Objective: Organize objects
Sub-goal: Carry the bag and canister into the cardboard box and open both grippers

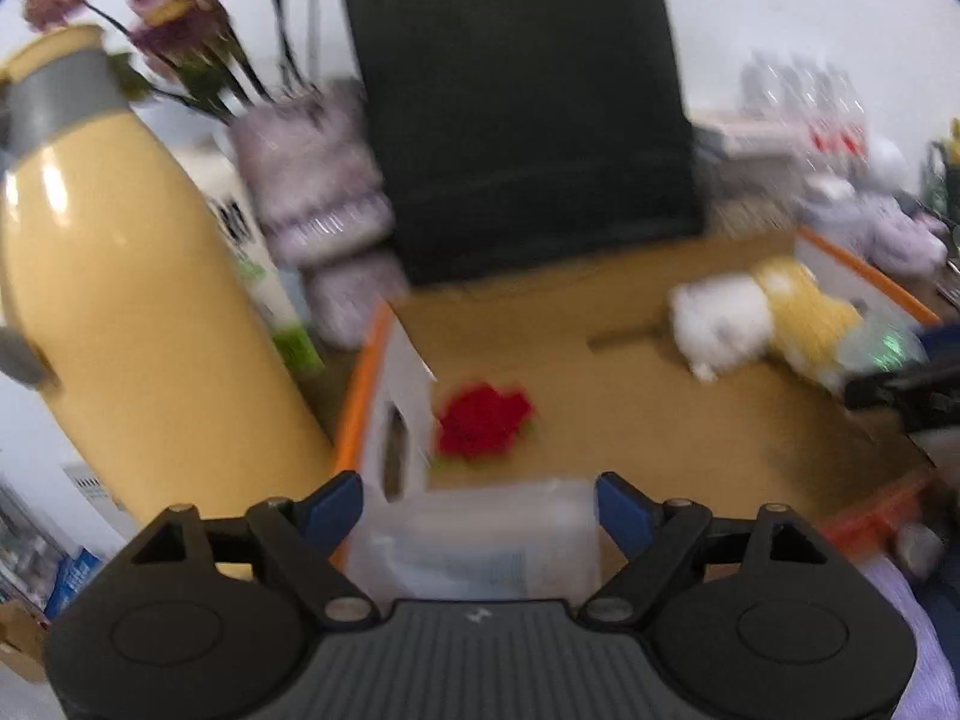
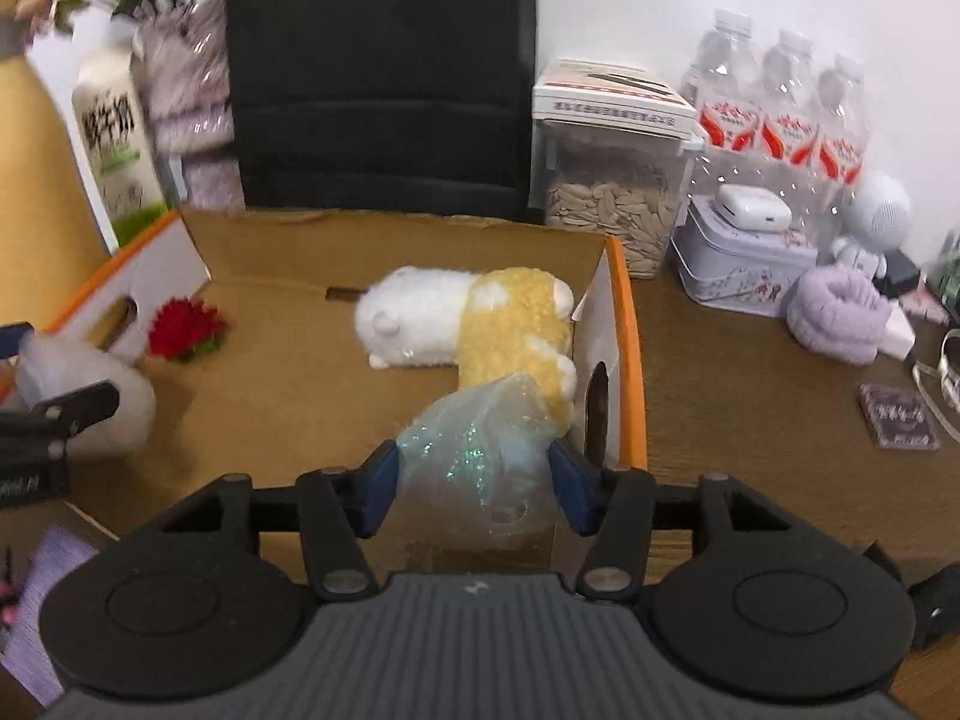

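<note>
Blurred view over the left gripper (image 1: 480, 507), its blue fingers (image 1: 624, 510) clamped on a clear box (image 1: 480, 540). Ahead, an open carton (image 1: 690, 420) holds a red flower (image 1: 483, 420) and a plush toy (image 1: 762, 318). A yellow flask (image 1: 120, 300) stands left.

Large dark Chinese characters run down the milk carton (image 2: 114, 144) far left of the tool, too soft to make out. The water bottles' (image 2: 786, 120) red-and-white labels ahead-right carry no legible print. Nothing else reads.
</note>
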{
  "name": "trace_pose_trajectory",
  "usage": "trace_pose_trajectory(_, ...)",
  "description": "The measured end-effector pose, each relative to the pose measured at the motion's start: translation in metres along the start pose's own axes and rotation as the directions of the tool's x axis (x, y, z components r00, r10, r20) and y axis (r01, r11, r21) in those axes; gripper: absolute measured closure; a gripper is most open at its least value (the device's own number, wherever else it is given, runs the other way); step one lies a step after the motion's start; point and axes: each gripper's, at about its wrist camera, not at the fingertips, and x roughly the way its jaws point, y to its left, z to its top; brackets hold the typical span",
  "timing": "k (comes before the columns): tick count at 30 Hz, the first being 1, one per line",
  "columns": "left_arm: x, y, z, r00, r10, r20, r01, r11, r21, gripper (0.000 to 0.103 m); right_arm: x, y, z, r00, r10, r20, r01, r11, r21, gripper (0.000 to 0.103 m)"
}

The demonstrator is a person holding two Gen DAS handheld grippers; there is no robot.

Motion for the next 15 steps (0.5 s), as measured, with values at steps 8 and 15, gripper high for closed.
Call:
trace_pose_trajectory(8,-0.017,0.010,0.003,0.997,-0.071,-0.014,0.071,0.997,-0.039,0.018,-0.013,-0.021,0.003,0.999,0.023,-0.029,-0.022,0.999,0.025,0.040)
trace_pose_trajectory(15,-0.083,0.027,0.021,0.996,-0.020,0.089,0.028,0.995,-0.091,0.010,-0.055,-0.037,0.010,0.993,0.114,-0.010,-0.111,0.979,0.174,0.009)
